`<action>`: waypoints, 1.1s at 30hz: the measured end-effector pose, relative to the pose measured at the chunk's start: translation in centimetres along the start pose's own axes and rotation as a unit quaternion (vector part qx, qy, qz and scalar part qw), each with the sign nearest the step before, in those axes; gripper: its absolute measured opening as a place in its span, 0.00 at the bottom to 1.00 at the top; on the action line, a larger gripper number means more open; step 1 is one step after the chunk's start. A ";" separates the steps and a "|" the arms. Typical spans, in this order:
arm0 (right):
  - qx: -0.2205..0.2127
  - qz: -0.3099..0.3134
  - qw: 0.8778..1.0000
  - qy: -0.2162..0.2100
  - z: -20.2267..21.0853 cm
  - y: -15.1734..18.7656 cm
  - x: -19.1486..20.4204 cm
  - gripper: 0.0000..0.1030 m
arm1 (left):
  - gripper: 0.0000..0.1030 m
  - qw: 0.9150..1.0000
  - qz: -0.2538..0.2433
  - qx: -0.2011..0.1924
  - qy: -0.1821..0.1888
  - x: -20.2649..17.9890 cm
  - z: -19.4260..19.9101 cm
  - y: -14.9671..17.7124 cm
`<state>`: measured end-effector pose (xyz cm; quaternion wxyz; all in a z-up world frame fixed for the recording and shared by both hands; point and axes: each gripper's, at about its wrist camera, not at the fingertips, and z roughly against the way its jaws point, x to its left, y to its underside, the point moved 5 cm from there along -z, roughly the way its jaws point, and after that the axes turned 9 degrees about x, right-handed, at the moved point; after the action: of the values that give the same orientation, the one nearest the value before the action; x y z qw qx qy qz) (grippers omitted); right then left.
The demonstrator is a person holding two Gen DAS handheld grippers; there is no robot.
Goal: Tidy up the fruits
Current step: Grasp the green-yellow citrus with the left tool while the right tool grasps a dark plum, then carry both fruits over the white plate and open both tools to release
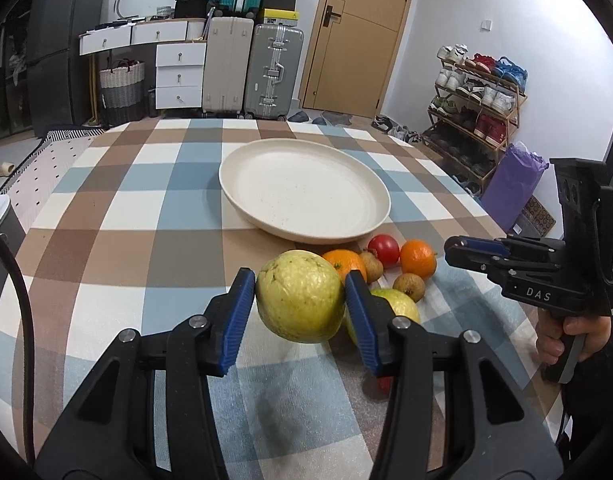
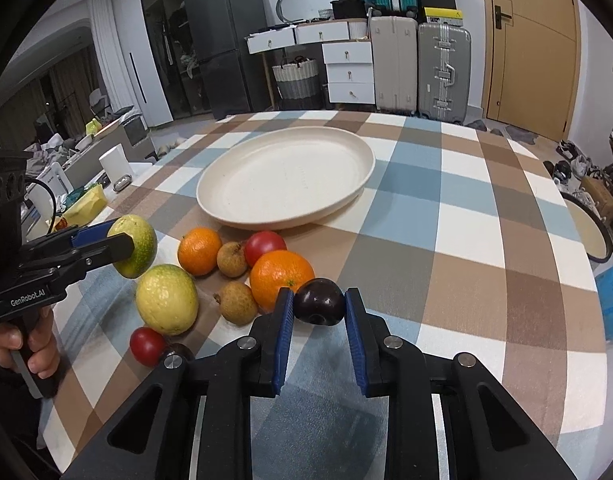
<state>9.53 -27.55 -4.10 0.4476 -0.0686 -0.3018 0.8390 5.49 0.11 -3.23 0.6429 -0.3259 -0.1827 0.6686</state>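
Left gripper [image 1: 300, 300] fingers clamped on a yellow-green guava [image 1: 300, 296], lifted clear of the bench [image 1: 106, 280]. Right gripper [image 2: 319, 307] pinches a dark plum [image 2: 319, 301] — lift unclear. Beyond: 2 oranges [image 2: 281, 278], tomatoes, small brown fruits in a loose pile. Plate [image 2: 286, 176] behind them holds nothing. Step: pick done, transfer next — needs carrying both forward over the pile, releasing low inside the rim.

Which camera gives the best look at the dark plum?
The right wrist view: the dark plum sits centred and close between the right gripper pads. In the left wrist view, the right gripper appears side-on at the right, and the plum is not visible.
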 end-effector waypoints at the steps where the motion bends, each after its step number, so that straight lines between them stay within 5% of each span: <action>1: -0.001 0.000 1.000 -0.004 0.0 -0.2 0.1 0.26 | 0.43 1.000 0.001 -0.003 0.001 0.0 0.1 -0.3; 33: -0.025 0.033 0.999 -0.035 -4.4 -7.5 2.4 0.26 | 0.38 1.000 -0.010 -0.020 -0.003 0.1 -6.8 -8.2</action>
<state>15.06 -20.56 -3.01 0.4066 -0.0603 -0.3361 0.8474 16.14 -0.15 -2.73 0.6422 -0.3346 -0.2015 0.6596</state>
